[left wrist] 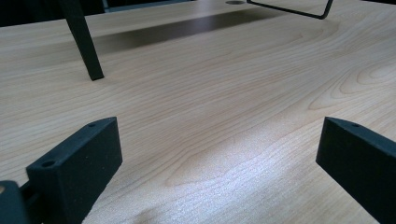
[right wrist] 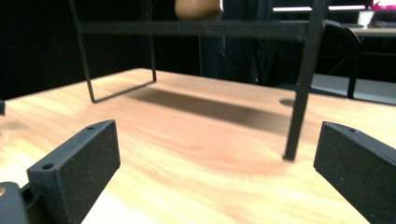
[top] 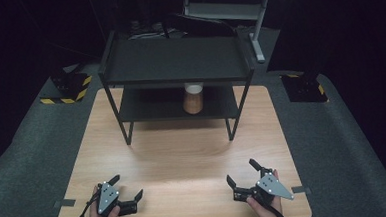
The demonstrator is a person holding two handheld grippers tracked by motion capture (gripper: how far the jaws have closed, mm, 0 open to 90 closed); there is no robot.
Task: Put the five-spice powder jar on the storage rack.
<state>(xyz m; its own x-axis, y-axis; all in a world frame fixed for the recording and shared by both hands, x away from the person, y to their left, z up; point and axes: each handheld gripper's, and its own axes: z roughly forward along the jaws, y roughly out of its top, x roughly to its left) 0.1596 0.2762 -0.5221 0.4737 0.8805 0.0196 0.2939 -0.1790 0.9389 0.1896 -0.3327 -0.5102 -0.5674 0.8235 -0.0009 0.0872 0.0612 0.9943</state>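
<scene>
A black two-tier metal shelf rack stands at the far half of the wooden table. On its lower shelf sits a jar with brown contents and a pale lid; its brown base peeks in at the top of the right gripper view. My left gripper rests near the front left of the table, open and holding nothing. My right gripper sits near the front right, open too. Bare wood lies between the jaws in both gripper views.
A rack leg stands ahead of the left gripper, and another leg rises close ahead of the right one. Grey carpet surrounds the table. Black-and-yellow striped blocks sit on the floor at the far left and far right.
</scene>
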